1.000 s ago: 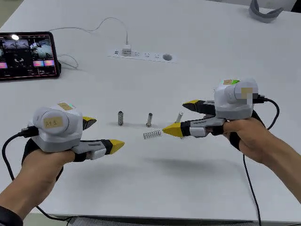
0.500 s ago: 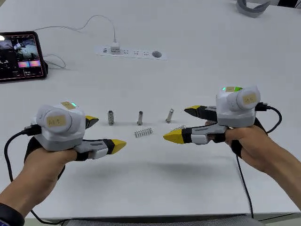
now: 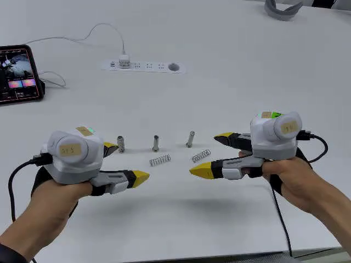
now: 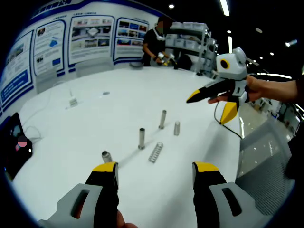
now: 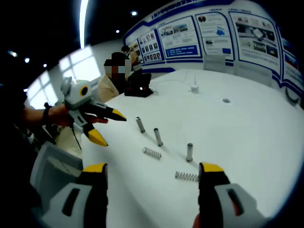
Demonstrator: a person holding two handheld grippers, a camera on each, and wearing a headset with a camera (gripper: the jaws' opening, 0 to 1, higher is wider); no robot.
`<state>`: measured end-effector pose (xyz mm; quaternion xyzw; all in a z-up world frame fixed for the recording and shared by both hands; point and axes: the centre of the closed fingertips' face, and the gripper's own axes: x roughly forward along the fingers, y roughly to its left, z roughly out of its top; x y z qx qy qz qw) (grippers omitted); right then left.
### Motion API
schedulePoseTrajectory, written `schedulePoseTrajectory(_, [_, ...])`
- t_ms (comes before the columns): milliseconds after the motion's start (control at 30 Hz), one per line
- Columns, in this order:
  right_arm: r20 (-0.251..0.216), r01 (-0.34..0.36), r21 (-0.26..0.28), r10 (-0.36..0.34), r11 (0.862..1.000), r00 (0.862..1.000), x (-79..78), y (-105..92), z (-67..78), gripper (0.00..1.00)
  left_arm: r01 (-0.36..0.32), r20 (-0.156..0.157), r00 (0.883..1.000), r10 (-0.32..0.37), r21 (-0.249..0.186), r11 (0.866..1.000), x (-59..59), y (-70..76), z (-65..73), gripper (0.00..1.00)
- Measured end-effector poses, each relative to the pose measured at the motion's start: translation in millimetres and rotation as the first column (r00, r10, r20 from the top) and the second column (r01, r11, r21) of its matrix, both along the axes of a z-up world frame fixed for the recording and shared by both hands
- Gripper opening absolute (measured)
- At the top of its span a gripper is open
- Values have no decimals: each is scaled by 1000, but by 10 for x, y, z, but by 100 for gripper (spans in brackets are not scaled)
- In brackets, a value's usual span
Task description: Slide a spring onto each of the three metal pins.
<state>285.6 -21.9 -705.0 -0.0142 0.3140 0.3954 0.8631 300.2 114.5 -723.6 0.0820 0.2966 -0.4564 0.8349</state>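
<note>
Three metal pins stand in a row on the white table. The left pin wears a spring; the middle pin and the right pin are bare. One loose spring lies in front of the middle pin, and a second loose spring lies right of it. My left gripper hovers open, near and left of the pins. My right gripper hovers open over the second spring's area. The left gripper view has the pins and a spring ahead of its open jaws. The right gripper view shows the spring close to its jaws.
A white power strip with a plugged cable lies at the back. A tablet sits at the far left, and a grey headset at the back right. A person stands beyond the table's far end.
The head camera has shifted. My right gripper has drawn back to the right from the pins, uncovering the second loose spring. Both grippers stay open.
</note>
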Motion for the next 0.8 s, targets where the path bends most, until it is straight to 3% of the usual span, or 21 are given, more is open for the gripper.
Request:
schedulePoseTrajectory(400, [5,-4,-9,4,1000,1000,-96,-67,39,80,87,7,996,-87,28,996,81,-231,-46,63])
schedulePoseTrajectory(800, [-6,2,-14,-2,1000,1000,-232,-125,20,80,152,-23,988,-151,53,987,-16,-462,-236,60])
